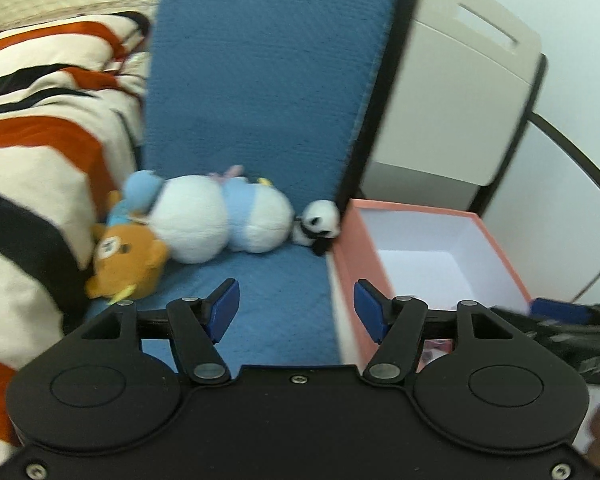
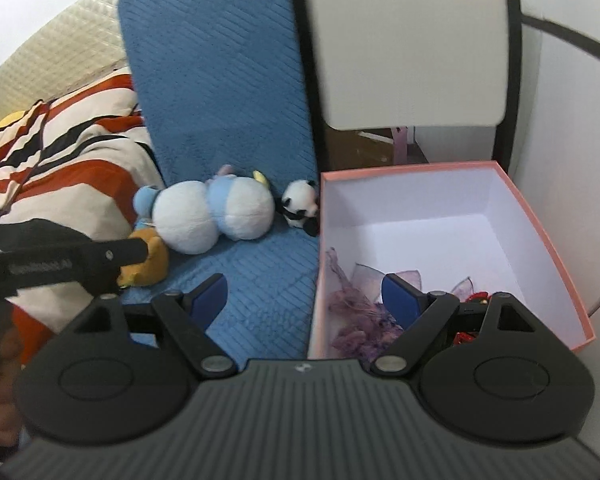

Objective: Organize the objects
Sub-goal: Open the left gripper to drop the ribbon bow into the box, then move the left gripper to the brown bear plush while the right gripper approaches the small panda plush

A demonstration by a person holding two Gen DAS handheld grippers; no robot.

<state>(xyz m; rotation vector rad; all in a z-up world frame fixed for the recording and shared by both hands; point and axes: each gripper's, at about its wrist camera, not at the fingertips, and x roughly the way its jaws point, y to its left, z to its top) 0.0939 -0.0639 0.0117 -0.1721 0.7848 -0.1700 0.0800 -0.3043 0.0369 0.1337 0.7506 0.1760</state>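
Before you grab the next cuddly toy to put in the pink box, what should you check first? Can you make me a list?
1. Left hand-held gripper open and holding nothing: ok.
2. Right hand-held gripper open and holding nothing: ok.
3. Pink box open with room inside: ok, only purple fabric things and something red at the near end.
4. Panda toy out in the open: ok, beside the box wall.
5. Brown bear easy to reach: not ok, tucked under the blue-and-white plush and against the striped blanket.
6. What the red thing in the box is: cannot tell.
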